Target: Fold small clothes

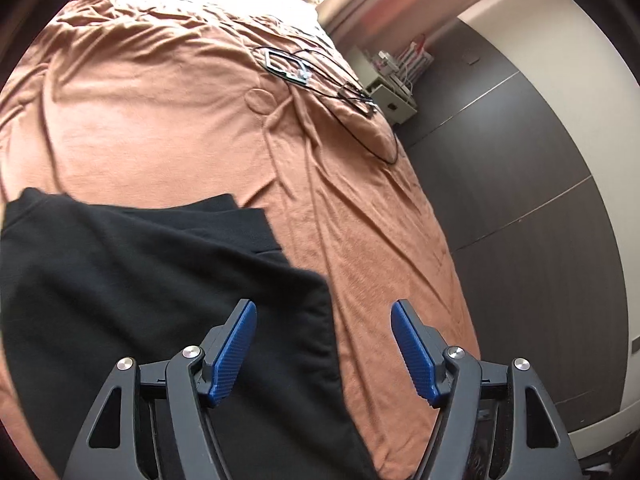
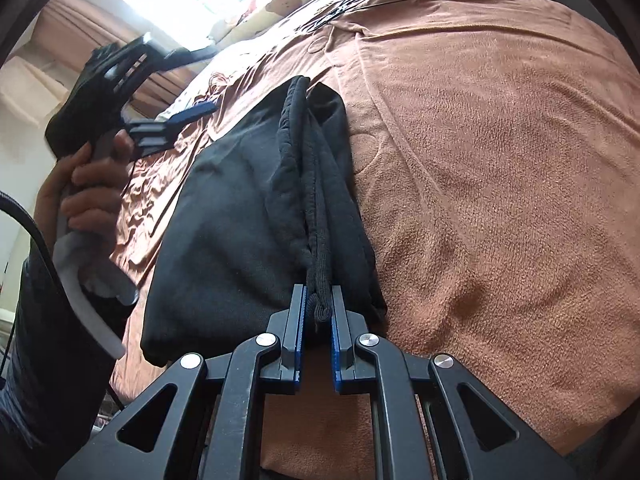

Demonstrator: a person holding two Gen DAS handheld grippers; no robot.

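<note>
Orange bedspread (image 1: 168,128), black garment (image 1: 140,280) mid-fold: right gripper (image 2: 319,312) pinches its bunched edge, left gripper (image 1: 324,344) wide open, empty; next, probably lay that edge flat

A bed (image 1: 168,120) in rumpled orange-brown sheet bears a black garment (image 1: 140,280) — and black cables (image 1: 352,112).
</note>
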